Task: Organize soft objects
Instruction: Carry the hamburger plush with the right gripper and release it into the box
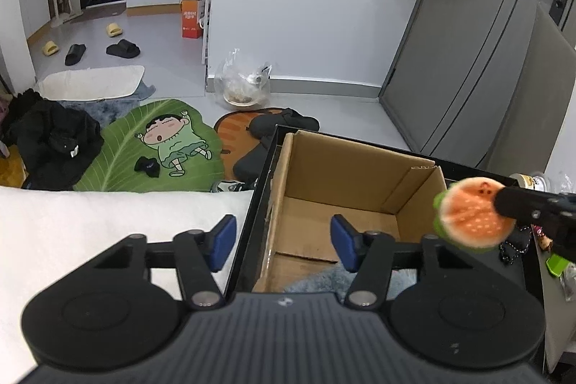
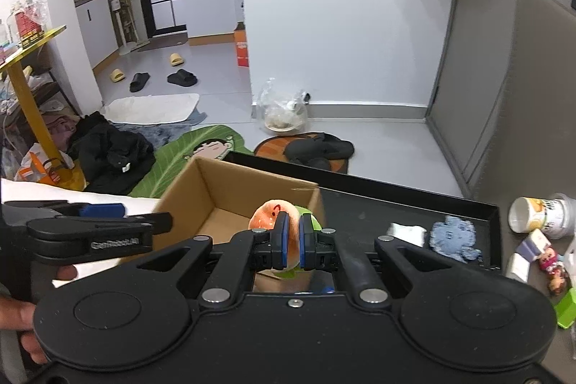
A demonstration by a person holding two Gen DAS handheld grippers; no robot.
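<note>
An open cardboard box stands on a black tray; the box also shows in the right wrist view. My right gripper is shut on a round orange and green plush toy and holds it over the box's right edge; the toy shows at the right in the left wrist view. My left gripper is open and empty, its fingers astride the box's left wall. A blue fluffy item lies inside the box near me. A light blue plush and a white soft piece lie on the tray.
A white cushion lies left of the box. A white cup, a small doll and green bits lie right of the tray. Beyond are floor mats, slippers and black clothes.
</note>
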